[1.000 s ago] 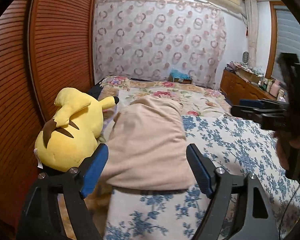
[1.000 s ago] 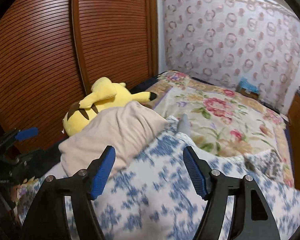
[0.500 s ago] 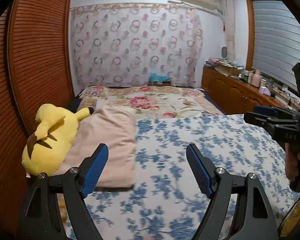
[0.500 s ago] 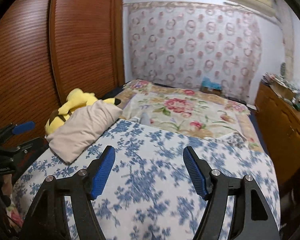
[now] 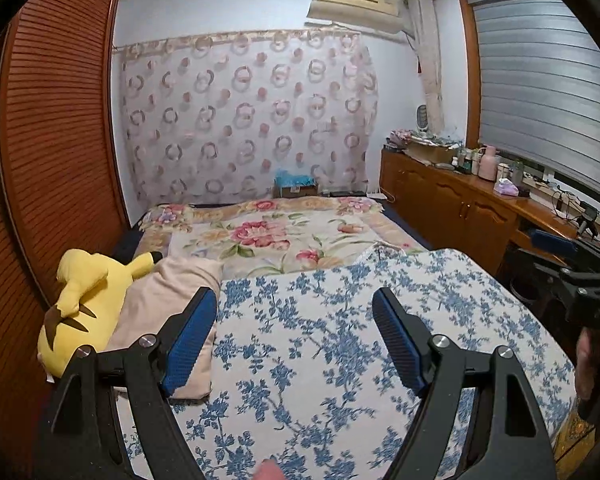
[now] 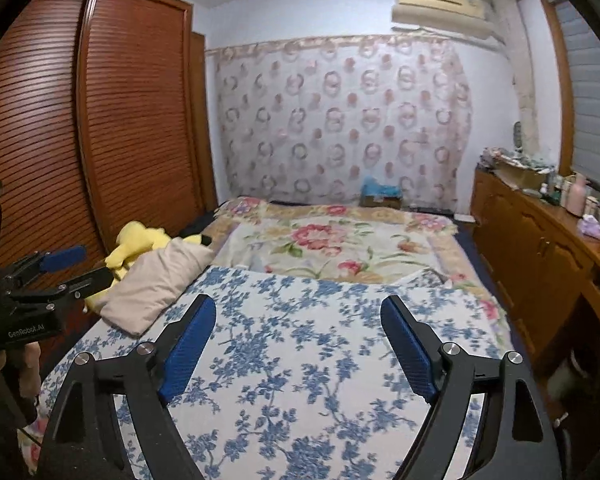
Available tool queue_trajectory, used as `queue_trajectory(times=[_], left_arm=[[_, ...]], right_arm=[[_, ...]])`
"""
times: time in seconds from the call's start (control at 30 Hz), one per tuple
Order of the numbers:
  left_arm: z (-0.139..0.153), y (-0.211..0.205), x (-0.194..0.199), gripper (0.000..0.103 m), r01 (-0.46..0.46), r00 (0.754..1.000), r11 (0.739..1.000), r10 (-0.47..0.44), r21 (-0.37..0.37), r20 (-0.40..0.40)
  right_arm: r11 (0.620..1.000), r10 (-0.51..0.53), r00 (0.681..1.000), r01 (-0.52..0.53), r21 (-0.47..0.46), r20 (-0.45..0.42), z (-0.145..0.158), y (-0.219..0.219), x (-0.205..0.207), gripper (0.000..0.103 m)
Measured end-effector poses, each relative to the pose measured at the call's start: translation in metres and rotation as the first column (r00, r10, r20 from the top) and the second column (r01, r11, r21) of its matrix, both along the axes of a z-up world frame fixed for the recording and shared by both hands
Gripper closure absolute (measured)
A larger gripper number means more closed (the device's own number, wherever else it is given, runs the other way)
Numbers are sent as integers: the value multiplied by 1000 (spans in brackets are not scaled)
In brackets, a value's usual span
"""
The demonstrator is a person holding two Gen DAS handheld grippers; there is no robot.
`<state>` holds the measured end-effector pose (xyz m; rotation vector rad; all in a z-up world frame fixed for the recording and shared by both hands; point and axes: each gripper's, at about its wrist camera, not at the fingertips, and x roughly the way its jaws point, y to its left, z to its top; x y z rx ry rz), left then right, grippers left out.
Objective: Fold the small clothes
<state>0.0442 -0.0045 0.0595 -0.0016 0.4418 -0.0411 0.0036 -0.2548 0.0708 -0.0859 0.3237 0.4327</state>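
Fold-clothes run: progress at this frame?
Done: nothing visible; no folded garment on the blue floral bedspread. In hand: nothing; left gripper and right gripper are both open and empty. Left: all of it; only a beige pillow and yellow plush show.

Left tongs (image 5: 296, 336) wide apart above blue-flowered bedspread (image 5: 340, 340), beige pillow (image 5: 168, 312) beside.

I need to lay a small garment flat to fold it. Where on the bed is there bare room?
The blue floral cover ahead of both open grippers is bare, from the beige pillow across to the bed's right edge. The pink floral blanket beyond also looks free. The left edge is crowded: pillow and yellow plush.
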Motion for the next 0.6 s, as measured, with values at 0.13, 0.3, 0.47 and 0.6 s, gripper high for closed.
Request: queue_trajectory(times=[0.13, 0.3, 0.47, 0.6], left_arm=[[6, -9, -6, 22, -18, 1000, 1000, 18, 9, 22], [5, -14, -8, 22, -20, 999, 999, 20, 25, 31], [3, -17, -7, 22, -18, 1000, 1000, 17, 25, 19], [2, -18, -7, 22, -18, 1000, 1000, 18, 18, 14]], right_arm=[[999, -30, 999, 29, 33, 31, 3, -7, -14, 17], [998, -50, 998, 48, 40, 36, -3, -9, -17, 17], [998, -47, 998, 45, 45, 35, -6, -7, -15, 17], [998, -44, 998, 43, 42, 37, -6, -4, -14, 17]])
